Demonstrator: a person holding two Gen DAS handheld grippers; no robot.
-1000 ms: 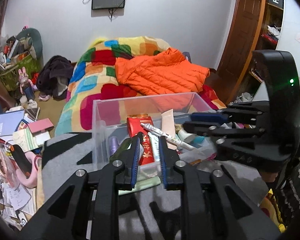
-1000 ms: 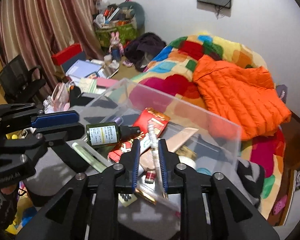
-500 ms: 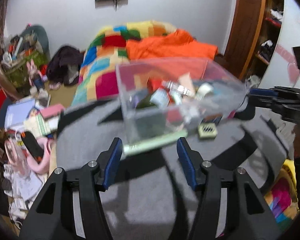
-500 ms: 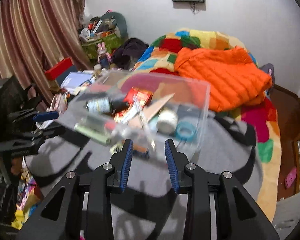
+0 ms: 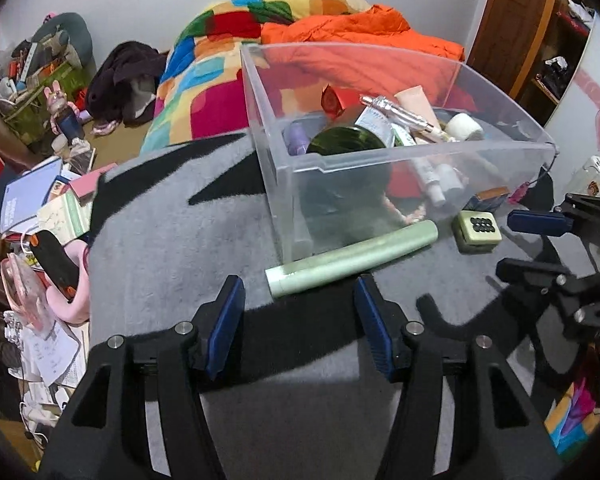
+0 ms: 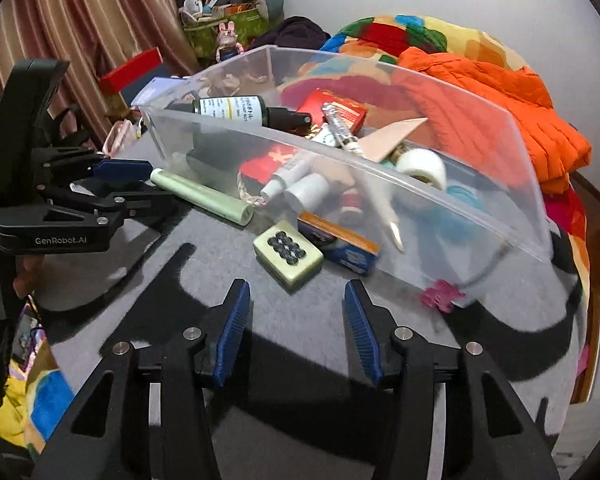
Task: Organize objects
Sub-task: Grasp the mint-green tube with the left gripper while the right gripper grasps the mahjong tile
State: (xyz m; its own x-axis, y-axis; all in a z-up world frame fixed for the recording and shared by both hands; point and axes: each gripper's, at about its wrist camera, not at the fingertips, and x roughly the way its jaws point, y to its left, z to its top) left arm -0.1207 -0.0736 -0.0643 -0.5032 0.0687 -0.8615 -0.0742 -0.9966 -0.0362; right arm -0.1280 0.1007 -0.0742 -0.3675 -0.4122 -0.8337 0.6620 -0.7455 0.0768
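A clear plastic bin (image 5: 380, 160) (image 6: 420, 208) stands on the grey blanket, with a dark green bottle (image 6: 236, 110), a red box (image 6: 336, 110), tubes and a tape roll inside. In front of it lie a pale green tube (image 5: 352, 256) (image 6: 204, 196) and a green tile with black dots (image 5: 476, 228) (image 6: 288, 254). My left gripper (image 5: 298, 292) (image 6: 148, 184) is open and holds nothing; the tube's near end lies just ahead of its tips. My right gripper (image 6: 296, 292) (image 5: 540, 240) has its jaws opening with nothing between them, the tile just beyond.
A small blue and orange box (image 6: 340, 248) and a pink clip (image 6: 440, 294) rest against the bin's front. Behind it are a bed with a colourful quilt (image 5: 220, 60) and an orange jacket (image 6: 500, 92). Books and clutter (image 5: 40, 200) cover the floor at left.
The left gripper let go of the dark green bottle and the right let go of a slim clear tube; both now lie in the bin. Both grippers pulled back, sank and opened.
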